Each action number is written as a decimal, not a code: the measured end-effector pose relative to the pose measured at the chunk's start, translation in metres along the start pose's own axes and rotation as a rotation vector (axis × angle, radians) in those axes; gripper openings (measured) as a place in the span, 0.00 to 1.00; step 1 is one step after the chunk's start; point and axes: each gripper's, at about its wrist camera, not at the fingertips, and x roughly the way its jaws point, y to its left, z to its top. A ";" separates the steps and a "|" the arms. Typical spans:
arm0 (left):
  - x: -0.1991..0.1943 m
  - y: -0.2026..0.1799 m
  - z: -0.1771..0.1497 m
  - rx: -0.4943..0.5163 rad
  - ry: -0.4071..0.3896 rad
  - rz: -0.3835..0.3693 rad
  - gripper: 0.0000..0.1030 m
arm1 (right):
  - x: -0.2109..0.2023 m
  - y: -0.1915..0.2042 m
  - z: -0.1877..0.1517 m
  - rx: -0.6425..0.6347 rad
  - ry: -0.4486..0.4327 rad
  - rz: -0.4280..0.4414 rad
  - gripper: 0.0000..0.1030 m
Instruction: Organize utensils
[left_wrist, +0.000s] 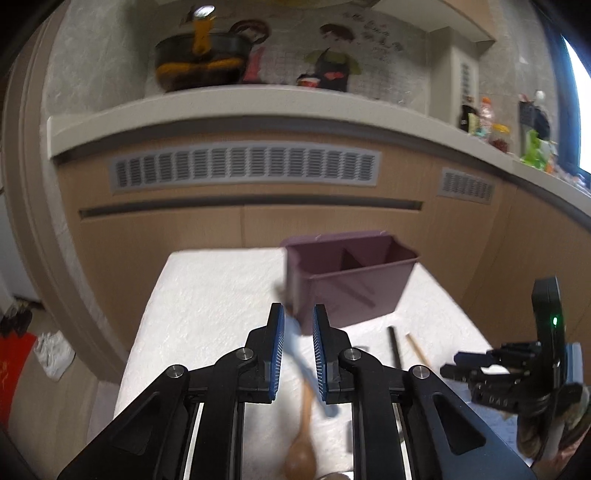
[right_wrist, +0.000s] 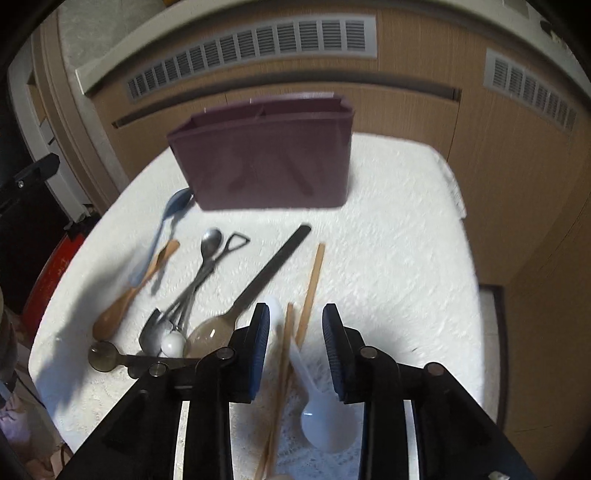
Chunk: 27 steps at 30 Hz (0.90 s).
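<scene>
Both the left gripper (left_wrist: 298, 328) and right gripper (right_wrist: 295, 325) hang parted and unladen near the purple caddy (right_wrist: 266, 162), utensils scattered before it.

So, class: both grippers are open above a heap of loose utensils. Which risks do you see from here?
The right gripper straddles wooden chopsticks crossing a white spoon; closing might catch both. The left gripper sits over a blue spoon overlapping a wooden spoon, close to the purple holder, which it might nudge.

Left gripper (left_wrist: 298, 325) parted above blue spoon (left_wrist: 295, 343), wooden spoon (left_wrist: 301, 452) below, purple caddy (left_wrist: 351, 277) beyond on white cloth (left_wrist: 207, 302)
</scene>
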 end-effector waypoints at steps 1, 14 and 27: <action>0.005 0.006 -0.003 -0.018 0.027 0.013 0.17 | 0.007 0.003 -0.002 -0.007 0.011 -0.014 0.28; 0.109 0.015 -0.033 -0.186 0.411 -0.116 0.60 | -0.022 0.003 0.007 0.004 -0.094 0.011 0.05; 0.163 0.002 -0.032 -0.170 0.440 -0.004 0.28 | -0.044 -0.010 0.000 0.014 -0.134 0.022 0.05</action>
